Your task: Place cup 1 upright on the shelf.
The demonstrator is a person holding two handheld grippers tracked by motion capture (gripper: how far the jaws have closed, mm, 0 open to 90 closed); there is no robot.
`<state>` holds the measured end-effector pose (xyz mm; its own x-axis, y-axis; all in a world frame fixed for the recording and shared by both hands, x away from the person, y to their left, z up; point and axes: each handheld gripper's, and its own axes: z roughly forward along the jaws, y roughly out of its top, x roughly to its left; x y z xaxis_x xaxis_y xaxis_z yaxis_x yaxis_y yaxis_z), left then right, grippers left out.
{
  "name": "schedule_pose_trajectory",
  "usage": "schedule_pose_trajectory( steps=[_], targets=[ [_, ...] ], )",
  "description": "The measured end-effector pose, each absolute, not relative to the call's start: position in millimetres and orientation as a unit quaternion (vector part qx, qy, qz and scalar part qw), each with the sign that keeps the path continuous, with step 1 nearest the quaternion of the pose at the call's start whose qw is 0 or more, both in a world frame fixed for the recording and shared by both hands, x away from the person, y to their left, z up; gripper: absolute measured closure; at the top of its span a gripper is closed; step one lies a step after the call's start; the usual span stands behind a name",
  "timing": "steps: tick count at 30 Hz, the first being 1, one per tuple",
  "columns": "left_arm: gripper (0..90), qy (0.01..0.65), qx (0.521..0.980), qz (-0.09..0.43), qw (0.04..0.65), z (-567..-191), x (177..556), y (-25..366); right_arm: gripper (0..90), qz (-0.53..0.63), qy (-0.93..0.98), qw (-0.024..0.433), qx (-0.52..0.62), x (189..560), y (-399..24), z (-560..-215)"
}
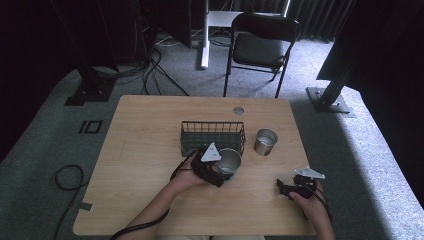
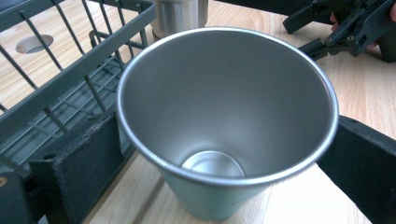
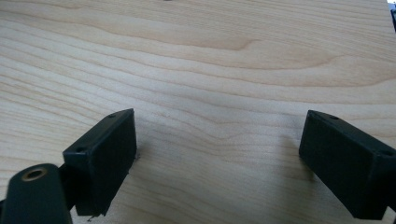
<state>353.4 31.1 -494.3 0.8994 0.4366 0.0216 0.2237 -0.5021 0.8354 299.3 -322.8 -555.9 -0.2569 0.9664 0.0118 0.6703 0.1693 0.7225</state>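
Note:
A tapered steel cup (image 1: 231, 160) (image 2: 229, 107) stands open side up just in front of the dark wire basket (image 1: 212, 136) (image 2: 70, 74). My left gripper (image 1: 224, 170) (image 2: 224, 158) is shut on it, one black pad pressed against each side of the cup. The cup is empty inside. A second steel cup (image 1: 265, 141) (image 2: 180, 14) stands upright to the right of the basket. My right gripper (image 1: 283, 188) (image 3: 219, 158) hovers low over bare wood near the front right of the table, jaws wide apart with nothing between them. It also appears in the left gripper view (image 2: 336, 23).
The wooden table (image 1: 150, 150) has a round cable hole (image 1: 238, 110) near its far edge. A black folding chair (image 1: 262, 45) stands beyond the table. Cables lie on the grey carpet at the left (image 1: 67, 177).

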Motion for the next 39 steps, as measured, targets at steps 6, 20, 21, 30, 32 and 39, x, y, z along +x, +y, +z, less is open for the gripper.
schedule_pose_trajectory(
  steps=[6, 20, 21, 30, 32, 39],
  targets=[
    [2.8, 0.188, 0.856, 0.115, 0.467, -494.8, 354.5, 25.6, 10.7, 0.315, 0.728, 0.235, 0.562, 299.3, -322.8, -555.9],
    [13.3, 0.185, 0.860, 0.114, 0.462, -499.2, 356.8, 13.0, 10.7, 0.315, 0.728, 0.235, 0.562, 299.3, -322.8, -555.9],
    [13.5, 0.184, 0.862, 0.115, 0.459, -498.5, 356.6, 12.4, 10.7, 0.315, 0.728, 0.235, 0.562, 299.3, -322.8, -555.9],
    [14.1, 0.181, 0.870, 0.122, 0.442, -492.6, 352.1, 10.7, 10.7, 0.315, 0.728, 0.235, 0.562, 299.3, -322.8, -555.9],
    [14.1, 0.182, 0.870, 0.115, 0.443, -491.0, 352.2, 12.1, 10.7, 0.315, 0.728, 0.235, 0.562, 299.3, -322.8, -555.9],
    [14.1, 0.187, 0.870, 0.115, 0.442, -481.0, 349.8, 16.7, 10.7, 0.315, 0.727, 0.235, 0.563, 299.3, -322.6, -555.9]
  ],
)
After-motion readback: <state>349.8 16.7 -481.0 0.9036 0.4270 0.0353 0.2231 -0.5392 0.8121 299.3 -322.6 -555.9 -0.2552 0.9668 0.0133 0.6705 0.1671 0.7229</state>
